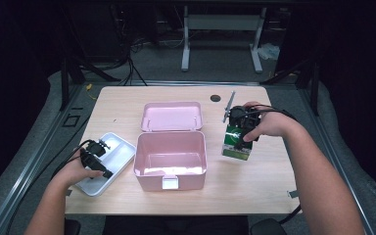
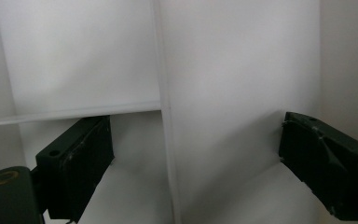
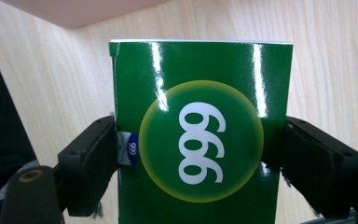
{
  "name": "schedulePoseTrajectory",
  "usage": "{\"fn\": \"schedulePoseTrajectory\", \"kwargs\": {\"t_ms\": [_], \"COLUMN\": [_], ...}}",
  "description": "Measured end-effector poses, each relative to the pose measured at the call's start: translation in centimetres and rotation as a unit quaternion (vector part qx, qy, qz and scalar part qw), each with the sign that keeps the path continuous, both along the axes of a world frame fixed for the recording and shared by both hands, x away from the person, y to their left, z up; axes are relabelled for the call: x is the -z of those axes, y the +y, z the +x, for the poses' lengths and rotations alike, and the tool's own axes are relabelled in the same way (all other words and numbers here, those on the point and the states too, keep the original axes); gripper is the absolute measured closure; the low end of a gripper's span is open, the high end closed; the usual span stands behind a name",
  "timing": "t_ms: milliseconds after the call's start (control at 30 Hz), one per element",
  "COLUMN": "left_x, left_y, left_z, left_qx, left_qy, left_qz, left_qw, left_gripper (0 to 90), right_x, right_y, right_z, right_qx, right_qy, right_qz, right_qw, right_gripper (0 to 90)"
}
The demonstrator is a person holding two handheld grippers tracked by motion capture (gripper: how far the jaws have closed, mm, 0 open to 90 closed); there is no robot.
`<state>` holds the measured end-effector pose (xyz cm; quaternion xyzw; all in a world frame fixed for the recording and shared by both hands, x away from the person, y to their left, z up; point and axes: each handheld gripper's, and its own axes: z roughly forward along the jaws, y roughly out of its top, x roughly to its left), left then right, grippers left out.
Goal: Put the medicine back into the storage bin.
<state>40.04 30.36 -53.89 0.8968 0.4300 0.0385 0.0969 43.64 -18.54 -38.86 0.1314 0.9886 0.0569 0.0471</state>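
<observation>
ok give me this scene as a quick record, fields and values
surface: wooden table
centre: pink box, open, empty, lid laid back
left tool: open, jaws down in the white tray, astride its divider
right tool: shut on green box marked 999, right of the pink box

The glossy green cardboard box [image 3: 200,130] carried the only readable print. In the right gripper view its front had a big yellow-green circle w/ white digits "999" in the middle, turned sideways relative to the camera. At the box's left edge sat a small blue oval badge [image 3: 131,149] on a silver strip, also reading "999" in tiny white digits. In the high view the same box [image 1: 237,143] showed white marks on its green face, too small to read. The pink plastic storage box [image 1: 170,159], its lid & the white plastic divided tray [image 1: 108,161] bore no legible text.
</observation>
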Motion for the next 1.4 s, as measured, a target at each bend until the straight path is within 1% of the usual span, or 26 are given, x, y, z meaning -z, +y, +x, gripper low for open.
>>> {"fn": "schedulePoseTrajectory", "kwargs": {"t_ms": [167,267,300,333,400,433,500,533,567,633,667,700,733,767,800,833,867,900,933,967,1000,1033,1100,1200,1267,1400], "left_x": [0.0,0.0,0.0,0.0,0.0,0.0,0.0,0.0,0.0,0.0,0.0,0.0,0.0,0.0,0.0,0.0,0.0,0.0,0.0,0.0,0.0,0.0,0.0,0.0,0.0,0.0], "left_y": [0.0,0.0,0.0,0.0,0.0,0.0,0.0,0.0,0.0,0.0,0.0,0.0,0.0,0.0,0.0,0.0,0.0,0.0,0.0,0.0,0.0,0.0,0.0,0.0,0.0,0.0], "left_z": [0.0,0.0,0.0,0.0,0.0,0.0,0.0,0.0,0.0,0.0,0.0,0.0,0.0,0.0,0.0,0.0,0.0,0.0,0.0,0.0,0.0,0.0,0.0,0.0,0.0,0.0], "left_qx": [0.001,0.001,0.001,0.001,0.001,0.001,0.002,0.001,0.001,0.002,0.002,0.002,0.002,0.002,0.002,0.002,0.002,0.002,0.003,0.003,0.003,0.003,0.003,0.002,0.002,0.002], "left_qy": [0.0,0.0,0.0,0.0,0.0,0.0,0.0,0.0,-0.001,0.0,0.0,0.0,0.0,0.0,0.0,0.0,0.0,0.0,0.0,0.0,0.0,0.0,0.0,0.001,0.0,0.0], "left_qz": [0.001,0.002,0.001,0.002,0.002,0.001,0.001,0.001,0.001,0.001,0.001,0.001,0.001,0.001,0.001,0.001,0.001,0.001,0.001,0.001,0.001,0.001,0.001,0.001,0.001,0.001], "left_qw": [1.0,1.0,1.0,1.0,1.0,1.0,1.0,1.0,1.0,1.0,1.0,1.0,1.0,1.0,1.0,1.0,1.0,1.0,1.0,1.0,1.0,1.0,1.0,1.0,1.0,1.0], "left_gripper": [9.4,9.4,9.4,9.4,9.4,9.4,9.4,9.4,9.4,9.4,9.4,9.4,9.4,9.4,9.4,9.4,9.4,9.4,9.4,9.4,9.4,9.4,9.4,9.4,9.4,9.4], "right_x": [-0.9,-2.2,-2.2,-3.0,-3.4,-3.9,-4.7,-5.0,-5.4,-5.7,-6.1,-6.1,-6.3,-6.4,-6.6,-6.6,-6.7,-6.7,-6.7,-6.7,-6.6,-6.6,-6.4,-5.7,-5.4,-4.5], "right_y": [0.6,1.2,1.2,1.6,1.9,2.2,2.8,3.2,3.7,4.4,5.4,5.4,5.9,6.6,7.3,7.9,9.0,9.0,10.2,10.2,11.3,11.3,12.6,14.0,14.5,14.9], "right_z": [-0.4,-0.7,-0.7,-0.9,-0.9,-1.1,-1.4,-1.5,-1.7,-2.0,-2.2,-2.2,-2.5,-2.6,-2.8,-2.8,-2.9,-2.9,-3.0,-3.0,-3.2,-3.2,-3.3,-3.3,-3.2,-3.2], "right_qx": [-0.017,-0.035,-0.035,-0.045,-0.05,-0.054,-0.063,-0.066,-0.068,-0.074,-0.082,-0.082,-0.082,-0.088,-0.089,-0.093,-0.102,-0.102,-0.11,-0.11,-0.116,-0.116,-0.124,-0.134,-0.141,-0.145], "right_qy": [-0.006,-0.004,-0.004,-0.005,0.001,-0.013,-0.005,-0.01,0.0,0.002,0.009,0.009,-0.011,0.005,-0.01,0.005,0.004,0.004,0.012,0.012,0.011,0.011,0.021,0.022,0.03,0.032], "right_qz": [-0.001,0.0,0.0,0.004,0.009,0.007,0.013,0.014,0.02,0.028,0.034,0.034,0.031,0.037,0.034,0.039,0.042,0.042,0.044,0.044,0.048,0.048,0.047,0.042,0.037,0.037], "right_qw": [0.9998,0.9994,0.9994,0.999,0.9987,0.9984,0.9979,0.9976,0.9975,0.9969,0.996,0.996,0.9961,0.9954,0.9954,0.9948,0.9939,0.9939,0.9928,0.9928,0.992,0.992,0.9909,0.9898,0.9889,0.9883], "right_gripper": [15.8,15.8,15.8,15.8,15.8,15.8,15.8,15.8,15.8,15.8,15.8,15.8,15.8,15.8,15.8,15.8,15.8,15.8,15.8,15.8,15.8,15.8,15.8,15.8,15.8,15.7]}}
